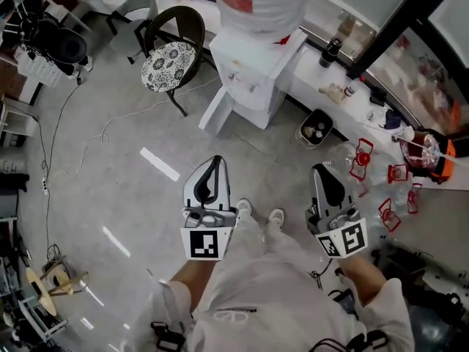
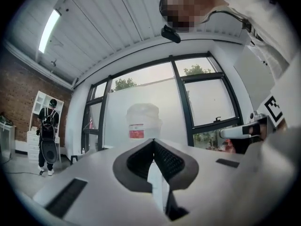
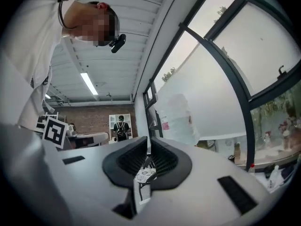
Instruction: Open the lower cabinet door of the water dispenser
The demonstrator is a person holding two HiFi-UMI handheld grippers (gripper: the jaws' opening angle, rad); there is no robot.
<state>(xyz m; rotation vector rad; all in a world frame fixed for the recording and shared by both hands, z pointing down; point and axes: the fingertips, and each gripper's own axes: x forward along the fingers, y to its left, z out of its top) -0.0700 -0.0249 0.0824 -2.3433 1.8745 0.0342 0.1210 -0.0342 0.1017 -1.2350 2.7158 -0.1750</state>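
The person wears white sleeves (image 1: 388,310) and shoes (image 1: 276,216); the left tongs (image 1: 216,160) and right tongs (image 1: 317,169) are white with black pads (image 2: 170,162).

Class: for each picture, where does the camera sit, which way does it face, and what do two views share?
Head view: on the person's head, facing steeply down; shows legs, left gripper, right gripper, water dispenser.
Left gripper view: on the left gripper, facing along shut jaws at the bottle.
Right gripper view: likewise on the right gripper.
Shared: both gripper views show that bottle.
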